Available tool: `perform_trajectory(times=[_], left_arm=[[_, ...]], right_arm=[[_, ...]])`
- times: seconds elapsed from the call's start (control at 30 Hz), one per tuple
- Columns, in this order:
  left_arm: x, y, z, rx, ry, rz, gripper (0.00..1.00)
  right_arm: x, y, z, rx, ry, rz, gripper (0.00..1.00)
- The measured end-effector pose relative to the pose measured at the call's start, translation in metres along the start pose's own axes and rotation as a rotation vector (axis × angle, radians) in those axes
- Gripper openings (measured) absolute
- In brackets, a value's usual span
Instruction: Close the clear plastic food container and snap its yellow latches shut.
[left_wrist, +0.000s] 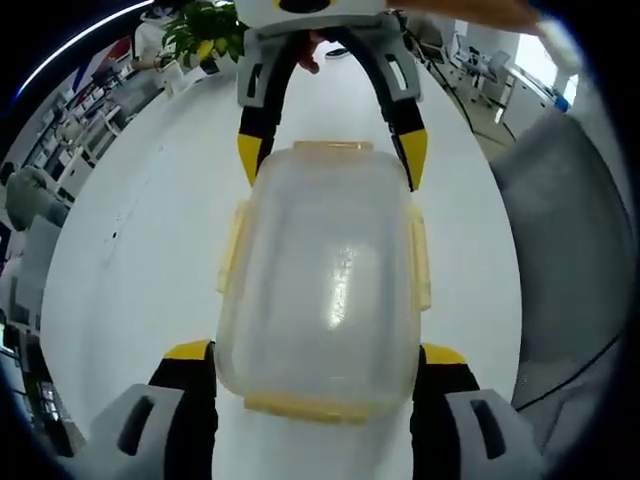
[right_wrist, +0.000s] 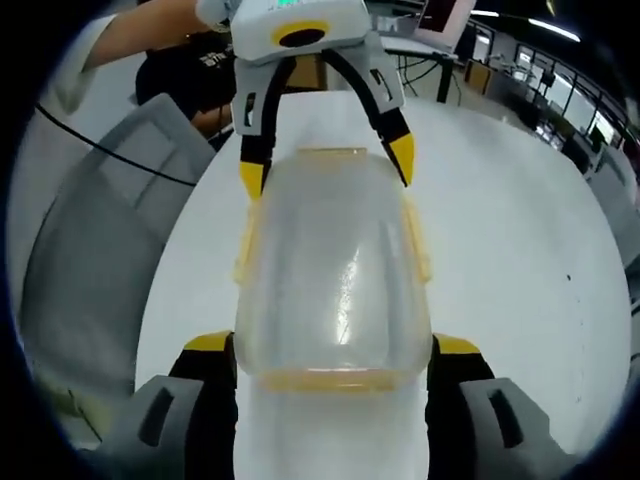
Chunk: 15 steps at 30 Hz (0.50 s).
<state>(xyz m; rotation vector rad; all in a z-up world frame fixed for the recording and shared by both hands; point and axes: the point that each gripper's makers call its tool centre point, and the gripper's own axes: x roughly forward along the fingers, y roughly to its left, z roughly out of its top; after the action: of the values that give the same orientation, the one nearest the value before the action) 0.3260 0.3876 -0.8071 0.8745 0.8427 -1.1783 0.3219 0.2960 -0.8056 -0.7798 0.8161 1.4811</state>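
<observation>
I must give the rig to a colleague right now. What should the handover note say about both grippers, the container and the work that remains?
Left gripper: open, its yellow-tipped jaws on either side of one end of the clear container.
Right gripper: open, its jaws on either side of the opposite end.
Container: on the white table, lid on top and seemingly seated. Yellow latches sit on all four sides.
Done: lid appears placed on the box.
Left: I cannot tell whether any latch is snapped; check each one and press it shut.
</observation>
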Motion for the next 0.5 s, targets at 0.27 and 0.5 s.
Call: perform_trajectory(times=[0.27, 0.5], left_arm=[[-0.001, -0.001, -0.006, -0.019, -0.042, -0.011, 0.78], [0.003, 0.010, -0.008, -0.023, -0.044, -0.032, 0.80]], right_arm=[[0.004, 0.002, 0.004, 0.011, 0.029, -0.023, 0.75], [0.004, -0.008, 0.005, 0.017, 0.046, -0.027, 0.75]])
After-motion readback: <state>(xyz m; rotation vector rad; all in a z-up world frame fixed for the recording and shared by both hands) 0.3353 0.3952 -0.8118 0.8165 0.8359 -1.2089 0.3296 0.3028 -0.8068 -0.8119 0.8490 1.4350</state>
